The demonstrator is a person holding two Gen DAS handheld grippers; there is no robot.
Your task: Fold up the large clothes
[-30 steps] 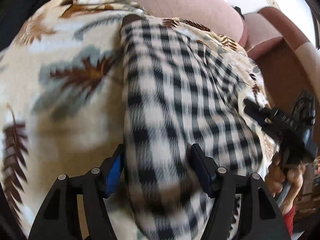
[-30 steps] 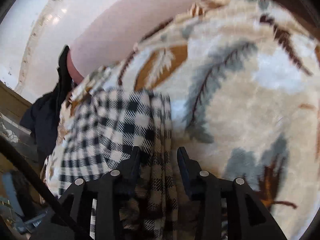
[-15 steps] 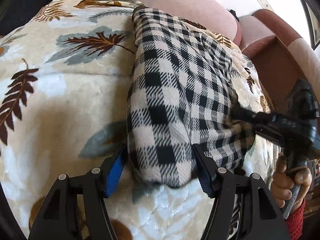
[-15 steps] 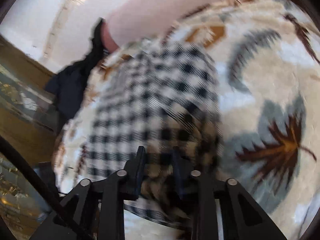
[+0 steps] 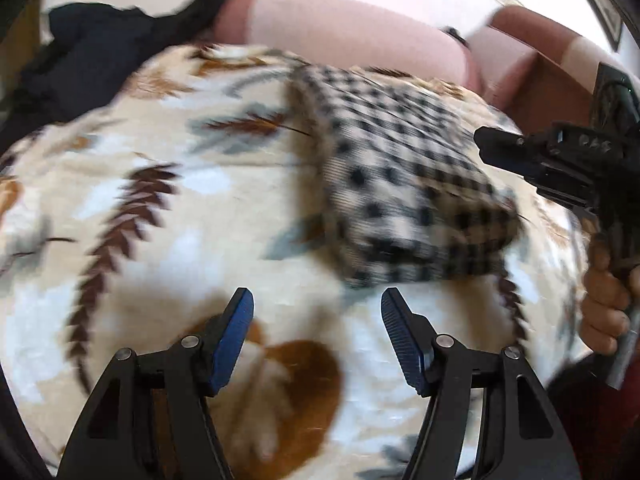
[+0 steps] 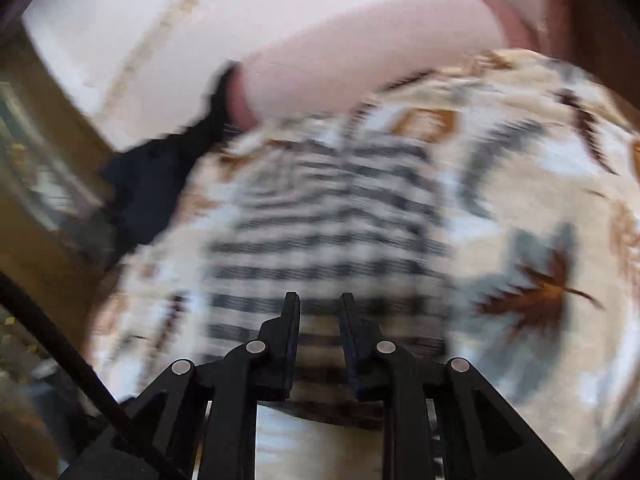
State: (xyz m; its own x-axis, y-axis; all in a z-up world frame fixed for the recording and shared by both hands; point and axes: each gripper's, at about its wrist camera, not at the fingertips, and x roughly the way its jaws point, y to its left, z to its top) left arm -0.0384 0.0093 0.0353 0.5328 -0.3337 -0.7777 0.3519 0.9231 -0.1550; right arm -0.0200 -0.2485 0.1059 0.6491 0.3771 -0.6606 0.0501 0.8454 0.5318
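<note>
A black-and-white checked garment (image 5: 400,184) lies folded on a leaf-patterned blanket (image 5: 168,216); both views are blurred by motion. My left gripper (image 5: 316,304) is open, its blue pads (image 5: 236,332) apart over bare blanket, short of the garment's near edge. My right gripper (image 5: 492,152), held in a person's hand (image 5: 604,308), hovers at the garment's right side. In the right wrist view that gripper (image 6: 319,308) shows a narrow gap and its jaws are opening. The checked garment (image 6: 328,232) lies under and beyond the fingers; I see no cloth pinched between them.
The blanket covers a pink sofa whose backrest (image 5: 340,28) runs along the far side. A brown armrest (image 5: 548,92) rises at the right. Dark clothing (image 5: 88,56) is heaped at the far left corner. Wooden furniture (image 6: 36,216) stands beyond the sofa's left end.
My left gripper pulled back from the garment that sat between its open jaws. The right gripper narrowed on the cloth, then drew back and lifted. The garment now lies shorter.
</note>
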